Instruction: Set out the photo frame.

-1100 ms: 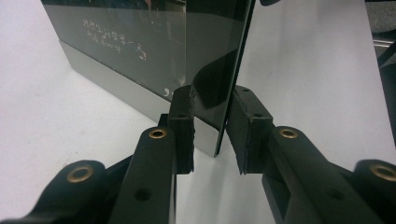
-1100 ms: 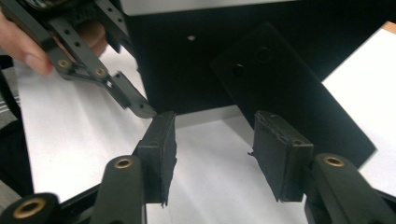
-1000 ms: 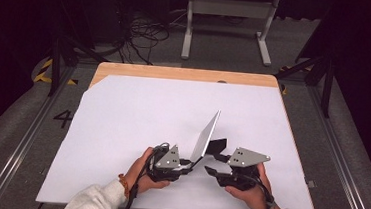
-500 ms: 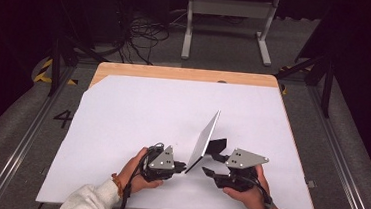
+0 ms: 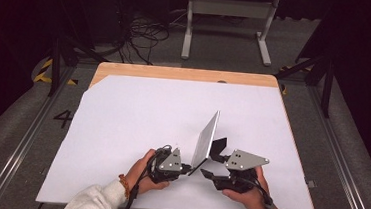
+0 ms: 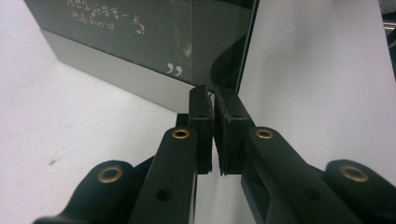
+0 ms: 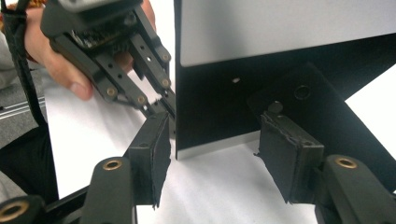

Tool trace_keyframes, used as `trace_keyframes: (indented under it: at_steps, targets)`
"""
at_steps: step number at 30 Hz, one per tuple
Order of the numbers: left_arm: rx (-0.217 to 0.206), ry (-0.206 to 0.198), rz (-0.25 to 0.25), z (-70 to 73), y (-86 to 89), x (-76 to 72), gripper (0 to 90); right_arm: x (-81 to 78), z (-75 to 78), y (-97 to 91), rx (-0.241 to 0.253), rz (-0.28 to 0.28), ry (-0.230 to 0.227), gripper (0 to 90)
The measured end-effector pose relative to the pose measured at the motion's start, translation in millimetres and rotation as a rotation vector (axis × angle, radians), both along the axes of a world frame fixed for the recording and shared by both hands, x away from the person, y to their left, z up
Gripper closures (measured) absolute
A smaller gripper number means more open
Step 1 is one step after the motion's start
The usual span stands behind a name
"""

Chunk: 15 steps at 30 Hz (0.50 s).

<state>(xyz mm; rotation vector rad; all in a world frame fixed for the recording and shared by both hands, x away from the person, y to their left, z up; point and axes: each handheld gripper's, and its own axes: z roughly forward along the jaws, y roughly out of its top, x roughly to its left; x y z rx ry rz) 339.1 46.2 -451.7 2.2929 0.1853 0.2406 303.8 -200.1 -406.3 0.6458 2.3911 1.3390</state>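
Picture frame point(image 5: 205, 140), lower centre: left gripper point(image 6: 214, 100) jaws clamp its edge, glass lettering visible there; right gripper point(image 7: 212, 144) jaws wide behind its black back.

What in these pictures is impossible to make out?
- The pale writing on the picture frame's dark glass: left gripper view, too small and cut off by the top edge.
- The frame's front: high view, turned edge-on.
- The frame's upper part: right gripper view, cut off by the top edge.
- The right gripper's target: jaws open beside the back stand, touching nothing clearly.
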Motion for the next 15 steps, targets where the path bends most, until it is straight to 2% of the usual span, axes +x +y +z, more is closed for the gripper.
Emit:
trace_keyframes:
  at_steps: [6,15]
  targets:
    - [0.003,0.009,-0.004,-3.0,-6.6,-0.6,85.4,-1.7,0.7,-2.4,0.013,-0.027,0.017,42.7]
    - [-0.006,-0.002,0.002,-4.0,-14.3,-0.8,84.0,-0.7,0.6,1.7,0.002,-0.022,0.024,41.1]
